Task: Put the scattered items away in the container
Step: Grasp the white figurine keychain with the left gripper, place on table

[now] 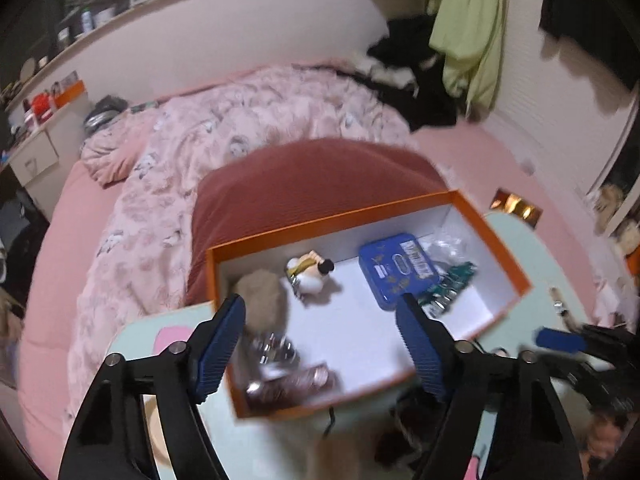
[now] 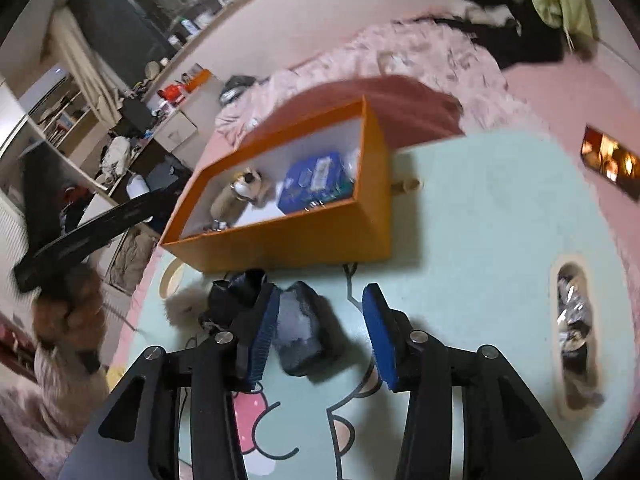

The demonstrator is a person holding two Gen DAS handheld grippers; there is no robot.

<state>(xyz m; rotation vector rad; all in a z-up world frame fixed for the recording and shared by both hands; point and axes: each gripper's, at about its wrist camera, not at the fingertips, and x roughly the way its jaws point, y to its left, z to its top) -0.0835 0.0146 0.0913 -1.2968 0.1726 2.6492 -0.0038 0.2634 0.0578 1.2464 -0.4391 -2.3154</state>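
While both tools gape, one orange box (image 1: 496, 236) holds one blue tin (image 1: 396, 270).

A box (image 2: 280, 236) sits on a table (image 2: 480, 240) — inside it, a tin (image 1: 398, 270) at right, a small plush toy (image 1: 310, 276) left of it, a keychain (image 1: 276, 350) nearest. Nearer, outside the box, lies a pouch (image 2: 300, 332). A bed (image 1: 240, 128) lies behind.

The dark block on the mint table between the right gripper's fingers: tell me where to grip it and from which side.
Grip the dark block across its two long sides, coming from above and from the near end. It lies flat on the mint table, lengthwise along the right gripper, whose open fingers already flank it. It looks narrower than the gap, though blur hides its edges.
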